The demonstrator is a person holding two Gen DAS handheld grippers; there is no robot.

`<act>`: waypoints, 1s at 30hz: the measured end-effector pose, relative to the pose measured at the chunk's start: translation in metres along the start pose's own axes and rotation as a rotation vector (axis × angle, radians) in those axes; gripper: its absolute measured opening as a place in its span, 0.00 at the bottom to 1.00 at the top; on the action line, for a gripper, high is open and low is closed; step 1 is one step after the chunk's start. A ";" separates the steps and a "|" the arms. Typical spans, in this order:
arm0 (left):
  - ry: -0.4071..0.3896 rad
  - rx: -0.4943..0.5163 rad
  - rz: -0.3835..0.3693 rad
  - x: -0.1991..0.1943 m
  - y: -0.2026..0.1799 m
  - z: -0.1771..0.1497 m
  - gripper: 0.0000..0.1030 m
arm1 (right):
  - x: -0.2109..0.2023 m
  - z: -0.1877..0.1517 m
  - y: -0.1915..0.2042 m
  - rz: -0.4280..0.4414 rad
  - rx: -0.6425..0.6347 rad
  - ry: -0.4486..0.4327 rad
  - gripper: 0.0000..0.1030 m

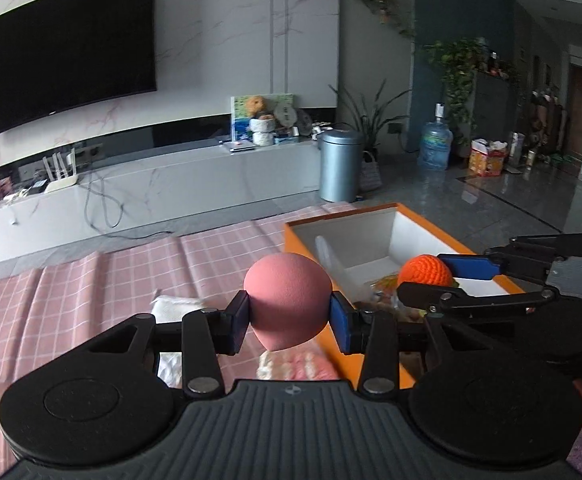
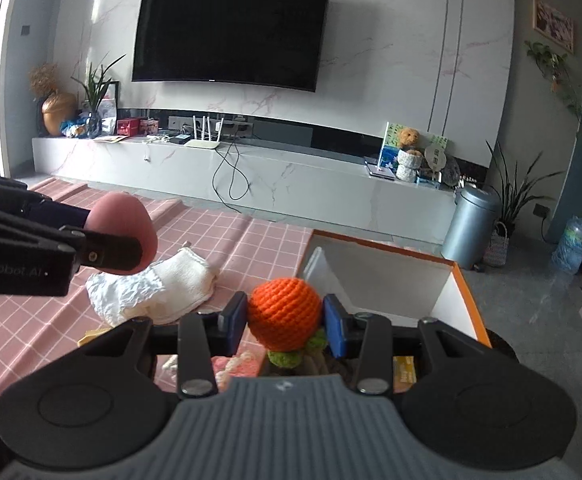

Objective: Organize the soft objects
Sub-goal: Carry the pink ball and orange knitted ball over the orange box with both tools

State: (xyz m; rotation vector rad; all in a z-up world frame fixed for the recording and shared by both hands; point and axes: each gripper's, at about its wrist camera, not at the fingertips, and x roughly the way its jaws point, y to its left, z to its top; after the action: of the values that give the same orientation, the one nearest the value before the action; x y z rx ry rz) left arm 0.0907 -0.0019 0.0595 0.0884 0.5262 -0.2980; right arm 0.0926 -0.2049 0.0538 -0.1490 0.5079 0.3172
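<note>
Two grippers, both loaded. My left gripper (image 1: 289,314) is clamped on one pink sponge (image 1: 287,300), egg-shaped, held by its blue pads (image 1: 341,322) above the cloth and just left of the box. My right gripper (image 2: 285,322) is clamped on one orange ball (image 2: 284,312), crocheted, with a green knitted bit under it, held over the near end of the box. One box (image 2: 465,292), orange outside and white inside, open-topped, on one pink checked cloth (image 2: 251,248); I see small items at its bottom in the left view but cannot tell what they are. One white towel (image 2: 155,292), crumpled, lies on the cloth left of the box. One pink-and-cream knitted piece (image 1: 297,366) shows under the left gripper, mostly hidden by it. Behind: one wall TV (image 2: 231,28), one low marble bench (image 2: 251,168), one grey bin (image 2: 469,226), one water jug (image 1: 435,144).
</note>
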 end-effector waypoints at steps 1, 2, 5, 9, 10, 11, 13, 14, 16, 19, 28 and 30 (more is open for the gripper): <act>-0.003 0.019 -0.024 0.007 -0.009 0.006 0.46 | 0.004 0.002 -0.013 -0.002 0.015 0.015 0.39; -0.006 0.036 -0.049 0.015 -0.017 0.012 0.46 | 0.007 0.005 -0.024 -0.005 0.028 0.027 0.39; 0.006 0.091 -0.115 0.044 -0.037 0.030 0.46 | 0.023 0.012 -0.054 -0.015 0.018 0.059 0.39; 0.043 0.193 -0.162 0.088 -0.059 0.046 0.46 | 0.053 0.016 -0.084 -0.022 -0.052 0.110 0.39; 0.050 0.218 -0.166 0.098 -0.062 0.049 0.46 | 0.061 0.017 -0.089 -0.024 -0.066 0.123 0.39; 0.059 0.242 -0.166 0.108 -0.065 0.051 0.46 | 0.071 0.017 -0.094 -0.027 -0.079 0.135 0.39; 0.076 0.277 -0.155 0.125 -0.070 0.052 0.46 | 0.090 0.019 -0.106 -0.021 -0.099 0.157 0.39; 0.087 0.283 -0.154 0.134 -0.071 0.053 0.46 | 0.101 0.020 -0.110 -0.023 -0.109 0.171 0.39; 0.113 0.281 -0.145 0.149 -0.069 0.053 0.46 | 0.122 0.022 -0.115 -0.030 -0.125 0.196 0.39; 0.145 0.262 -0.151 0.166 -0.063 0.051 0.46 | 0.150 0.024 -0.119 -0.036 -0.140 0.228 0.39; 0.188 0.255 -0.151 0.191 -0.054 0.048 0.49 | 0.189 0.021 -0.125 -0.033 -0.163 0.275 0.40; 0.193 0.259 -0.148 0.192 -0.054 0.045 0.50 | 0.191 0.019 -0.123 -0.035 -0.168 0.281 0.40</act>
State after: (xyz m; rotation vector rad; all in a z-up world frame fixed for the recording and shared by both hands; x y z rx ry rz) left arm 0.2541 -0.1096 0.0011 0.3331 0.6855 -0.5048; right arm 0.3001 -0.2668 -0.0175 -0.3685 0.7562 0.3066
